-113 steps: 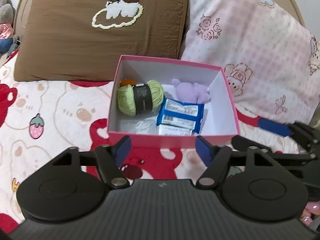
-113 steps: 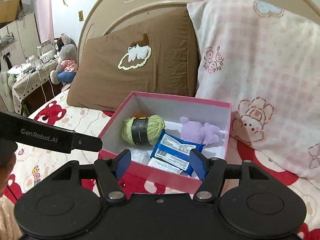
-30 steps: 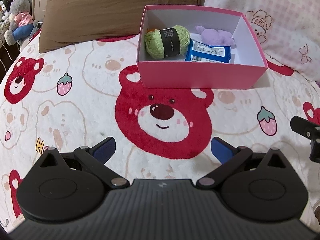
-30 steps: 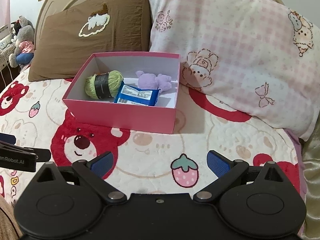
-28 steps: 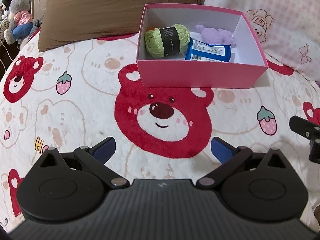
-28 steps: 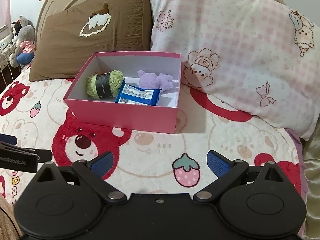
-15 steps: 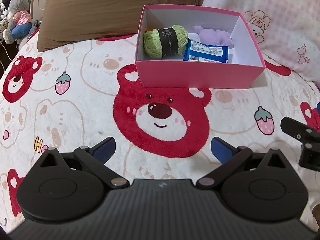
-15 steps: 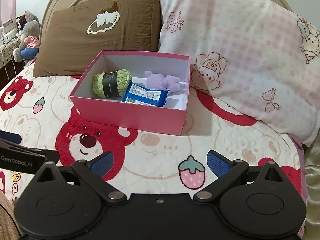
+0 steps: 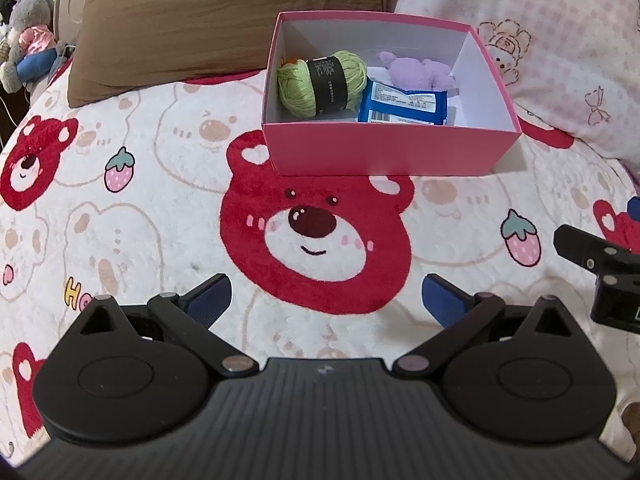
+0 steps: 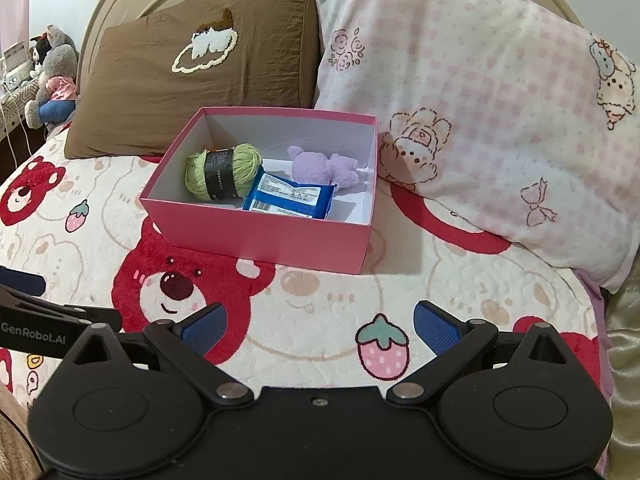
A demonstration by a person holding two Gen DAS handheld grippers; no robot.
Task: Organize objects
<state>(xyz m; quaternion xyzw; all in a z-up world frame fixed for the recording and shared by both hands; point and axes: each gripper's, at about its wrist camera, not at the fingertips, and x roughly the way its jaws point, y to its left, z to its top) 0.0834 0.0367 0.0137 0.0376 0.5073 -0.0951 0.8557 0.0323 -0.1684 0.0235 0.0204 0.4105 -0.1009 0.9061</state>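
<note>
A pink box (image 9: 384,151) (image 10: 260,236) sits on the bear-print bedspread in front of the pillows. Inside lie a green yarn ball (image 9: 324,82) (image 10: 222,170) with a black band, a blue packet (image 9: 402,103) (image 10: 290,197) and a purple plush toy (image 9: 416,70) (image 10: 320,164). My left gripper (image 9: 326,302) hovers open over the bedspread, well short of the box, with nothing between its fingers. My right gripper (image 10: 318,326) is open too and holds nothing, also back from the box's near wall.
A brown pillow (image 9: 224,20) (image 10: 200,76) and a pink checked pillow (image 9: 560,52) (image 10: 480,120) lean on the headboard behind the box. Stuffed toys (image 9: 28,44) (image 10: 52,80) sit at far left. The right gripper's finger (image 9: 588,252) shows at the left view's right edge.
Both grippers pulled back from the box since 3.8 s ago and opened wider. Over the last second both views drifted slightly; the box contents stayed put.
</note>
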